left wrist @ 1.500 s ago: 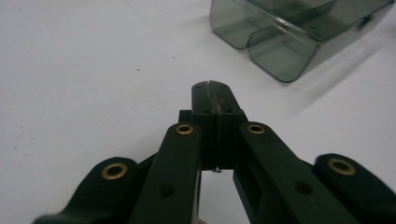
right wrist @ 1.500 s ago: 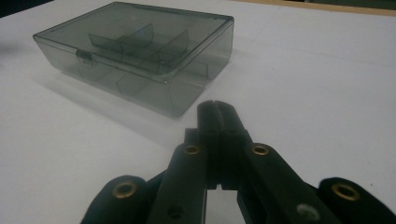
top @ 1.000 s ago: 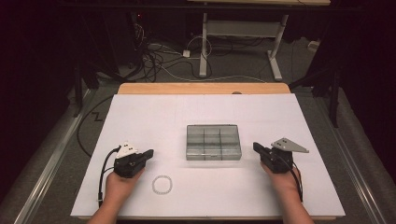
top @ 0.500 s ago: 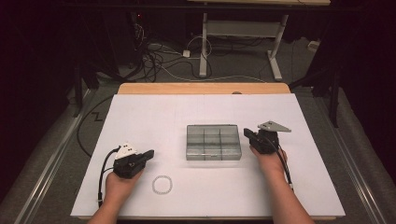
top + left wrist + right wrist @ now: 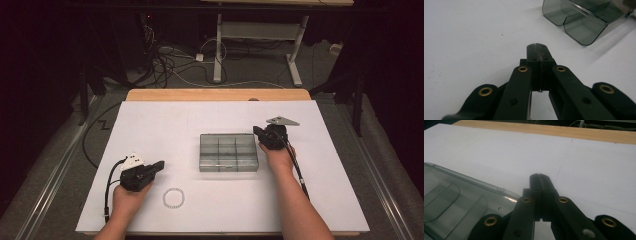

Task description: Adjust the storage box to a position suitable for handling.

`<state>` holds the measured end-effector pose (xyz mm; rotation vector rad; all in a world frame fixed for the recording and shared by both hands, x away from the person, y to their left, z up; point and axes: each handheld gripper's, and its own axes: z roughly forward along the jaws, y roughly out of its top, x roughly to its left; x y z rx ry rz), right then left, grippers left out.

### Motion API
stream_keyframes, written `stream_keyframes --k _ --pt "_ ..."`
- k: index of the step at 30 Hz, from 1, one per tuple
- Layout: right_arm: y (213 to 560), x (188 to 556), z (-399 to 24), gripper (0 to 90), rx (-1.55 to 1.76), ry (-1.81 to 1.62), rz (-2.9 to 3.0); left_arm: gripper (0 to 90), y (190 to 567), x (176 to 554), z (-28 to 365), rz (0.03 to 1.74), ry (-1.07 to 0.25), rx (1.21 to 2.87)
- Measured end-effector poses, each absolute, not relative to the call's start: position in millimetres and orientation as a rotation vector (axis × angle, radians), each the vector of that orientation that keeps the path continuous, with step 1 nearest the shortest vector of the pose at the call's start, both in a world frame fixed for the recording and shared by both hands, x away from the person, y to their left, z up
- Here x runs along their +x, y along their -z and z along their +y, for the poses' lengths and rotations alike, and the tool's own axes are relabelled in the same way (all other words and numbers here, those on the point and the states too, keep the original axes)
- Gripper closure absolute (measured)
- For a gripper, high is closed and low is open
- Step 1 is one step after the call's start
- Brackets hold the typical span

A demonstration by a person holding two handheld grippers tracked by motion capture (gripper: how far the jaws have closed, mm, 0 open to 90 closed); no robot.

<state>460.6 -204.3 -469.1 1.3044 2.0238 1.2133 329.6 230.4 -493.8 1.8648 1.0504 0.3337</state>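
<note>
Dark surroundings are noted beyond the table: a grey carpeted floor, loose cables (image 5: pixel 165 60) and the white legs of a second desk (image 5: pixel 218 50) at the far side. White sheeting (image 5: pixel 165 125) is laid over the work surface, matte and lightly speckled, with a strip of pale wood (image 5: pixel 215 94) left exposed along the far edge. A faint seam in the sheeting is recorded in the right gripper view.

At the centre of the sheet a compartment box (image 5: pixel 228 152) is placed, moulded in smoky translucent plastic, rectangular, divided into six cells in two rows (rounded dividers and a glossy rim are seen in both gripper views). A small bead ring (image 5: pixel 173 198), pale and circular, is laid flat on the sheet near the front edge, well apart from the box.

The left gripper (image 5: pixel 159 165) is held low over the sheet, just left of the ring, pointed toward the box; its black jaws are pressed together with nothing between them. The right gripper (image 5: pixel 257 132) is held just beside the box's far right corner, jaws likewise pressed together and empty; whether it touches the rim cannot be told. Brass bushings are noted on the matte black linkages of both.
</note>
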Motion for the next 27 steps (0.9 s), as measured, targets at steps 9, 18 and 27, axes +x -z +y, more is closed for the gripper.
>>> stream_keyframes --k 9,18,27 --pt "472 465 -200 90.0 1.281 -1.187 2.073 88.1 494 330 230 1.040 -0.326 1.874" --pt "471 441 -201 90.0 1.266 -1.195 2.099 88.1 492 329 225 1.010 -0.337 1.925" --pt "472 384 -199 90.0 1.214 -1.199 2.111 88.1 484 335 212 0.996 -0.303 1.966"
